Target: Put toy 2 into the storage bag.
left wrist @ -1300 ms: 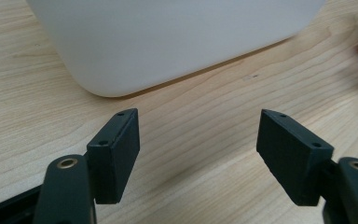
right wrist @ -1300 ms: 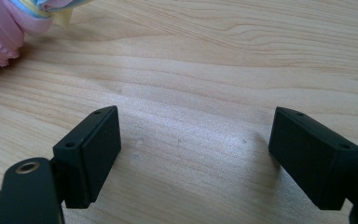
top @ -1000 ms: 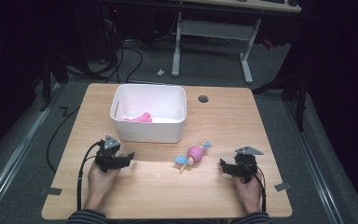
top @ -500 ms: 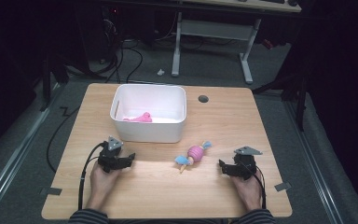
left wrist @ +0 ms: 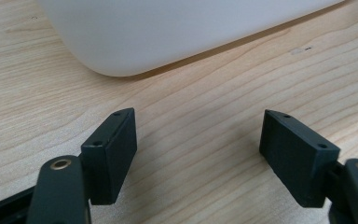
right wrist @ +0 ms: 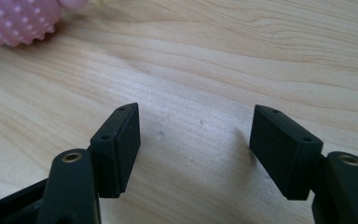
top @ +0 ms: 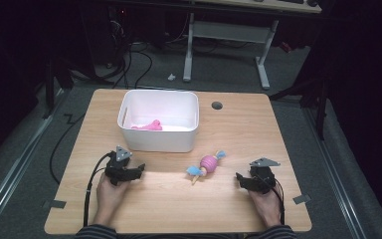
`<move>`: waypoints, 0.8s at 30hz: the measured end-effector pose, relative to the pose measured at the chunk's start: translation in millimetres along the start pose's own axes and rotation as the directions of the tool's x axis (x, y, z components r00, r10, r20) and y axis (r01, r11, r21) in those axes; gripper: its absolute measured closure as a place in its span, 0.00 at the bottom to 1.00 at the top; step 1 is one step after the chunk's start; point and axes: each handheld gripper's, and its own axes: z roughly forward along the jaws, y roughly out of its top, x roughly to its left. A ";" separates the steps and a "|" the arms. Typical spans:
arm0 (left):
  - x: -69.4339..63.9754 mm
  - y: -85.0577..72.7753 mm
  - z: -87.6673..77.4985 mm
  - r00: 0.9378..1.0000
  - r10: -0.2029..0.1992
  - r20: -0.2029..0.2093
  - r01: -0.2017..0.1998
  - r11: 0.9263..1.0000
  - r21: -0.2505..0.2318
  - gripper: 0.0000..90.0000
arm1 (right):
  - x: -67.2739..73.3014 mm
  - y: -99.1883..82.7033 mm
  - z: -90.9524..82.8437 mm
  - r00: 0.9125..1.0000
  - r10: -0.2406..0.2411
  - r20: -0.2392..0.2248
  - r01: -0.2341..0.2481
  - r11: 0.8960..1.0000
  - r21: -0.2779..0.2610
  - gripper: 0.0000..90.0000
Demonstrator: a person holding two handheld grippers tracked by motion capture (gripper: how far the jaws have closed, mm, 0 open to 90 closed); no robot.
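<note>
Looking down from the high view, we see a wooden table [top: 288, 124] with a white bin [top: 160, 145] toward its far left-centre and a pink toy [top: 149, 125] lying inside it. On the bare wood in front of the bin's right corner lies a second toy [top: 207, 164] — a pink, studded ball on a stick with blue ends, tilted diagonally.

Our left gripper [top: 138, 172] rests near the front-left of the table, held by the left hand [top: 110, 191], just in front of the bin and pointing right. In the left gripper view its jaws stand spread wide over bare wood with nothing between them, and the bin's rounded white wall [left wrist: 168, 32] rises just ahead.

Our right gripper [top: 238, 177] sits at the front right, held by the right hand [top: 266, 201], pointing left toward the studded toy. That toy lies between the two grippers, nearer the right one but apart from both. In the right gripper view the jaws are likewise spread and empty, and the studded pink ball [right wrist: 18, 21] shows at the upper left corner, ahead of the jaws and off to the left.
</note>
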 end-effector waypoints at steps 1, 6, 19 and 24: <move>0.1 0.0 -0.1 1.000 0.001 0.001 -0.001 1.000 0.001 0.31 | 1.5 -0.2 -2.6 1.000 -0.010 -0.011 0.010 1.000 -0.002 0.38; 0.2 0.0 -0.2 1.000 0.002 0.001 -0.002 1.000 0.003 0.31 | 3.0 1.2 -7.5 0.999 -0.009 -0.052 0.008 1.000 -0.014 0.39; 0.2 0.0 -0.2 1.000 0.003 0.002 -0.003 1.000 0.003 0.30 | 13.8 28.1 -25.9 0.984 -0.080 -0.158 0.072 0.996 -0.058 0.44; 0.1 0.0 0.0 1.000 0.000 0.001 0.000 1.000 0.001 0.30 | 22.1 43.1 -26.1 0.975 -0.119 -0.188 0.109 0.992 -0.059 0.44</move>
